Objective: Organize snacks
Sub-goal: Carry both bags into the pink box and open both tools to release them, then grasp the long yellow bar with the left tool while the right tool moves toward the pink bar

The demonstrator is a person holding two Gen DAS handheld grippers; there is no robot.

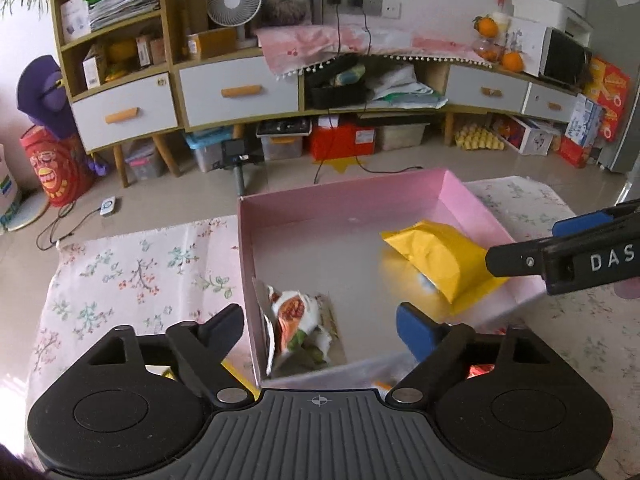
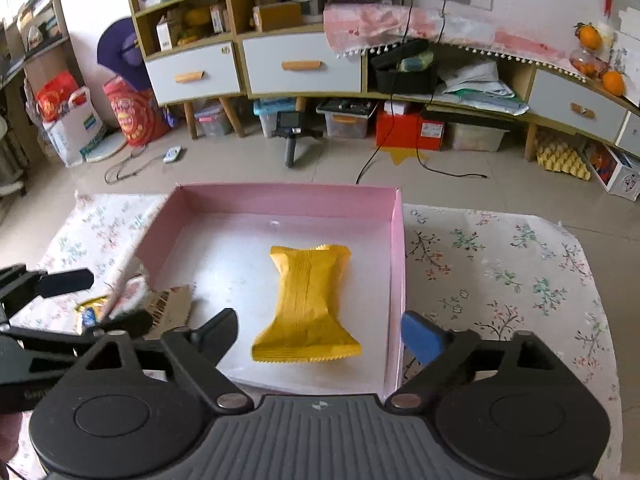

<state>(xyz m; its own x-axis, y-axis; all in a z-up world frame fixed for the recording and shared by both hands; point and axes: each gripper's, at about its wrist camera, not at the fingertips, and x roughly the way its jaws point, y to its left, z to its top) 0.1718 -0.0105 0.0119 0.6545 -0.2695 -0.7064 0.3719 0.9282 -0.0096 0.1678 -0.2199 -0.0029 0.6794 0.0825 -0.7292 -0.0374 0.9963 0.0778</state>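
Note:
A pink box [image 1: 340, 196] [image 2: 280, 196] stands open on the floral cloth. A white, orange and green snack packet [image 1: 298, 320] leans against its near left wall. My left gripper [image 1: 320, 320] [image 2: 98, 304] is open around that packet without pressing it; its black finger is outside the wall and its blue finger is over the box floor. A yellow snack packet [image 1: 444, 264] [image 2: 306, 304] lies flat on the box floor. My right gripper [image 2: 320, 330] [image 1: 536, 244] is open just above its near end, with its blue finger by the box's right wall.
A floral cloth [image 2: 500, 264] covers the table on both sides of the box. Another small yellow-wrapped snack [image 2: 90, 308] lies on the cloth left of the box. Beyond the table edge are the tiled floor, a small tripod camera [image 2: 290, 128] and a low cabinet.

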